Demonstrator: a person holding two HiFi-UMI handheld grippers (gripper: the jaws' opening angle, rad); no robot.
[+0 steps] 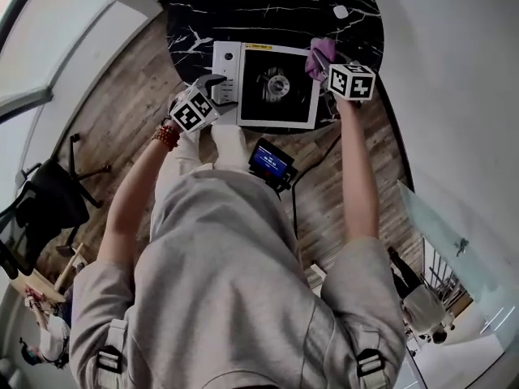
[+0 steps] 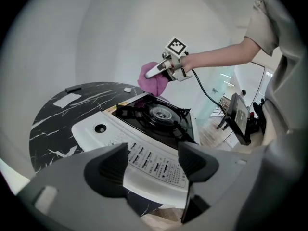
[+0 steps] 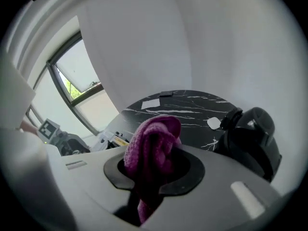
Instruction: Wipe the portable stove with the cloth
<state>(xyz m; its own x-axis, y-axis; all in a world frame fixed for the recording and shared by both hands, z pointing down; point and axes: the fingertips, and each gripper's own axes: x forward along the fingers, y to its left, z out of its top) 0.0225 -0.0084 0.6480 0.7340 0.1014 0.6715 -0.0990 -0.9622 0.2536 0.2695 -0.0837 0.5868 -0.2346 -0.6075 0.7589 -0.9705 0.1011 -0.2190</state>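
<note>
**A:** Head view: stove (image 1: 268, 83) mid-worktop (image 1: 199, 14), right gripper (image 1: 323, 61) clenching the cloth (image 1: 319, 53) at its far-right corner.

**B:** Left gripper view: left gripper (image 2: 151, 165) wide open, empty, above the control side. Right gripper view: cloth pinched tight; stove's just left, so I'd guess the wipe goes leftward.

Fuzzy purple cloth (image 3: 154, 143), glossy black veined tabletop (image 1: 268, 6), smooth white stove (image 1: 222, 71), wood-grain floor (image 1: 122, 112)
</note>
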